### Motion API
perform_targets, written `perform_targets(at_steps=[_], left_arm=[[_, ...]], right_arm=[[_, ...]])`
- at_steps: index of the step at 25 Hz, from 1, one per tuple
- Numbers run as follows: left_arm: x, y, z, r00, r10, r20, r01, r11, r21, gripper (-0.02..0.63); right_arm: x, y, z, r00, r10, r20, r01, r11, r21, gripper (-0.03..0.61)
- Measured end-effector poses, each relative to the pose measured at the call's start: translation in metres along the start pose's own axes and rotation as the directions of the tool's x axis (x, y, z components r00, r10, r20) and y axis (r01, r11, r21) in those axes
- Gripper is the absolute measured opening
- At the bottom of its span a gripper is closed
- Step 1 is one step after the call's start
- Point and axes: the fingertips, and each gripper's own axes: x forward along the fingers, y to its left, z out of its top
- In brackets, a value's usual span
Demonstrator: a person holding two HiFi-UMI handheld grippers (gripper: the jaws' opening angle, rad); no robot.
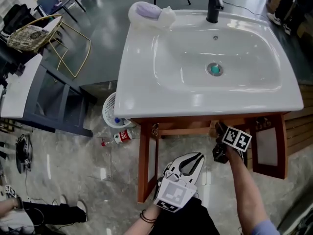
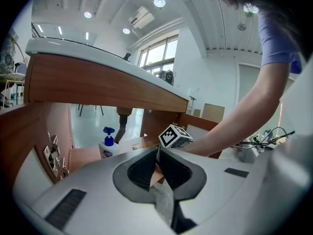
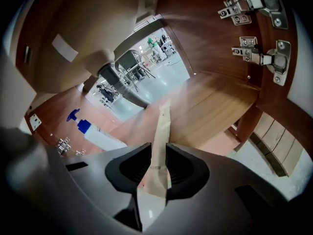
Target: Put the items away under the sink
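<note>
My right gripper [image 3: 156, 148] is shut on a flat beige paper packet [image 3: 161, 131] that sticks up from its jaws, inside the wooden cabinet [image 3: 215, 97] below the sink. A white pump bottle with a blue head [image 3: 98, 133] stands on the cabinet floor at the back left; the pump bottle [image 2: 107, 146] shows in the left gripper view too. In the head view my right gripper [image 1: 221, 130] reaches under the white sink [image 1: 146, 97]. My left gripper [image 1: 198, 155] hangs in front of the cabinet, its jaws [image 2: 157, 151] shut with nothing held.
A black tap [image 1: 213, 4] and a bagged purple item [image 1: 149, 11] sit on the sink top. The drain pipe [image 3: 117, 80] runs down inside the cabinet. Door hinges [image 3: 254, 55] line its right wall. On the floor left are a white basket [image 1: 111, 109] and a bottle [image 1: 122, 137].
</note>
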Motion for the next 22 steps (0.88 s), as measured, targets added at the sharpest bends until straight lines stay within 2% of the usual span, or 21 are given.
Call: perform_targets(at_steps=[6,12,22], left_arm=[[-0.006,-0.001,0.007,1.000,0.012,-0.011,-0.013,1.000,-0.019,0.020],[-0.014,-0.009,0.022,1.000,0.011,-0.014,-0.012,1.000,-0.029,0.020],[-0.040,-0.019,0.043,0.998,0.053,-0.030,-0.054,0.998,-0.043,0.020]], right_arm=[[-0.017,0.014,0.000,0.999,0.041,-0.022,-0.041,0.999,-0.007,0.098],[-0.048,0.034,-0.001,0.995,0.092,-0.039,-0.095,0.993,-0.063,0.097],[-0.134,0.069,0.005,0.982,0.187,-0.008,-0.187,0.978,-0.089,0.086]])
